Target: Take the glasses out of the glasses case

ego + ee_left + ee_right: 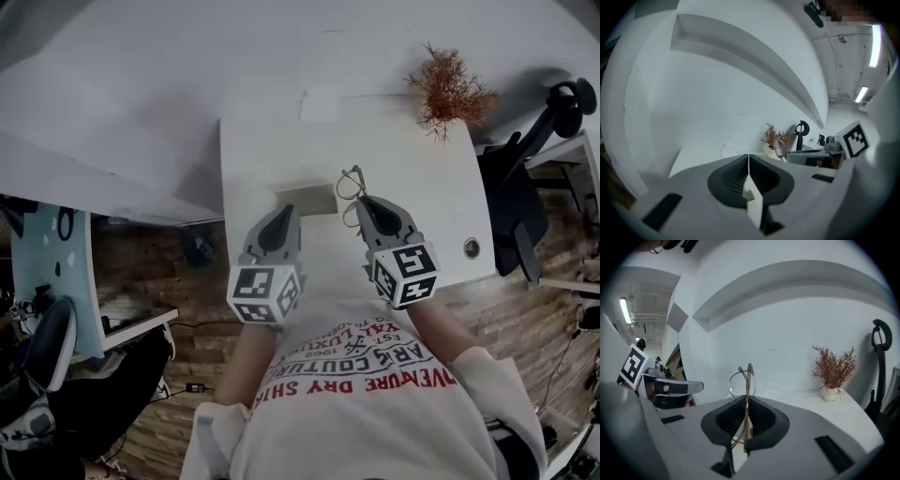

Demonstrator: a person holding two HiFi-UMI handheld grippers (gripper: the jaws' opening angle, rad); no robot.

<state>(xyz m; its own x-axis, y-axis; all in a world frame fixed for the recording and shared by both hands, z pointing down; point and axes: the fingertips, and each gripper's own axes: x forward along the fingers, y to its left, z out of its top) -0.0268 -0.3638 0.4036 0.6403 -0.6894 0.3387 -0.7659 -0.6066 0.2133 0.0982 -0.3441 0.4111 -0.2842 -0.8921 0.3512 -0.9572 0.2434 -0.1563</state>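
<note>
Thin wire-framed glasses (351, 183) hang in the air over the white table (412, 150). My right gripper (361, 202) is shut on them. In the right gripper view a temple arm runs between the pads, and a lens (740, 380) stands up past my right gripper (746, 400). The pale grey glasses case (305, 200) sits just left of the glasses. My left gripper (286, 214) is at its near left corner. In the left gripper view my left gripper (748, 160) has its jaws together on a thin white edge, which looks like the case's. The glasses (780, 146) show to its right.
A dried reddish plant (450, 89) in a small pot stands at the table's far right corner. A sheet of paper (322, 105) lies at the far edge. A cable hole (471, 247) is near the right front. A black chair (511, 206) stands right of the table.
</note>
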